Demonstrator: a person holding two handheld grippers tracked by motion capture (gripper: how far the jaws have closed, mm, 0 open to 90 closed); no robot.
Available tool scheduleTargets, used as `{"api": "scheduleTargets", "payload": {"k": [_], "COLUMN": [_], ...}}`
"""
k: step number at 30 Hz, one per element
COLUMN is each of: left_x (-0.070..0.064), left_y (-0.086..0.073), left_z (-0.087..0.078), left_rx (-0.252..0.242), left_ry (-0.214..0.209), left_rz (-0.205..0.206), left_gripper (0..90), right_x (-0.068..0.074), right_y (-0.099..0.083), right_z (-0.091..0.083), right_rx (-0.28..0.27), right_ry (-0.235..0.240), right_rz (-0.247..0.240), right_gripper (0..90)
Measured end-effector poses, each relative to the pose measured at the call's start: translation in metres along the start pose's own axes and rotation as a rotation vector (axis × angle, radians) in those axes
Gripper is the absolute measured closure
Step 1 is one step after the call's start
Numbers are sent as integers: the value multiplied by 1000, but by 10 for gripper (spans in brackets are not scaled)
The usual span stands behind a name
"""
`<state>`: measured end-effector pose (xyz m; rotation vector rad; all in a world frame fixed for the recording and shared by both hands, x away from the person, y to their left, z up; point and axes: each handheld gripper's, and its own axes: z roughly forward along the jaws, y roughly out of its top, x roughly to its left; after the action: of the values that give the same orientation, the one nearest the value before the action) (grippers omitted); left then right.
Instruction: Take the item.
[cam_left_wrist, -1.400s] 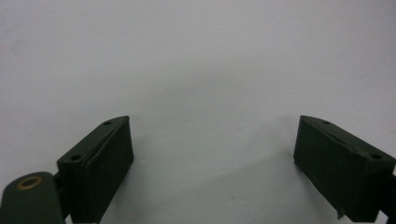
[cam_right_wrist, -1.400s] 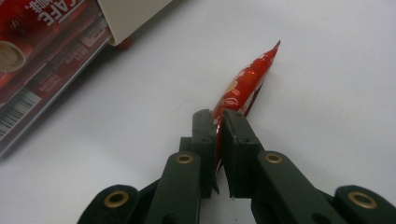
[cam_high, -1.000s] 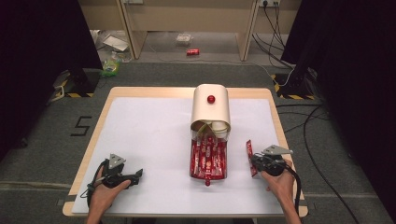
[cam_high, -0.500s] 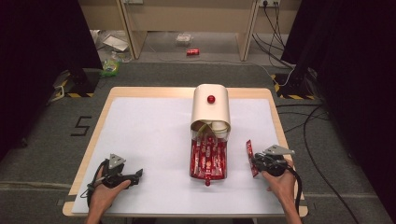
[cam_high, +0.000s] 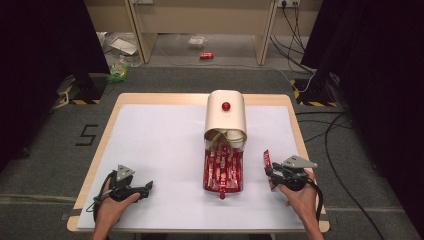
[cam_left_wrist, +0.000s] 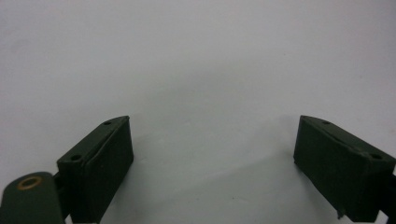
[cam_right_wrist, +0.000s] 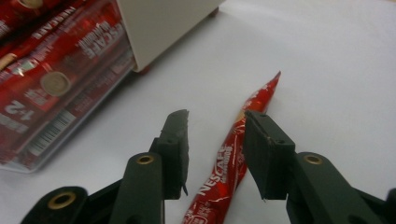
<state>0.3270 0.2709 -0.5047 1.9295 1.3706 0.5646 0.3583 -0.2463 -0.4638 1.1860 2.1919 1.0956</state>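
- My left gripper (cam_high: 146, 188) sits on the white mat well left of the clear tray (cam_high: 223, 172), jaws wide apart with nothing between them.
- My right gripper (cam_right_wrist: 215, 154) is just right of the tray, jaws partly open around a red Nescafe stick (cam_right_wrist: 238, 150). Can't tell if they're touching it; its near end is cut off.

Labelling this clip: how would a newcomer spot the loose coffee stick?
Find the cream container mid-table, with its tray of red sticks. Right of that tray, one red stick lies alone on the white surface, between the right gripper jaws.
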Motion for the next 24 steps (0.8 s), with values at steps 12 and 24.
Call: {"api": "scheduleTargets", "payload": {"k": [12, 24], "left_x": [0, 0], "left_y": [0, 0], "left_z": [0, 0], "left_rx": [0, -1], "left_ry": [0, -1], "left_rz": [-1, 0], "left_gripper": [111, 111], "right_x": [13, 30], "right_y": [3, 2], "right_z": [-9, -18], "right_rx": [-49, -90], "right_ry": [6, 27], "right_rz": [1, 2], "right_gripper": [448, 407]}}
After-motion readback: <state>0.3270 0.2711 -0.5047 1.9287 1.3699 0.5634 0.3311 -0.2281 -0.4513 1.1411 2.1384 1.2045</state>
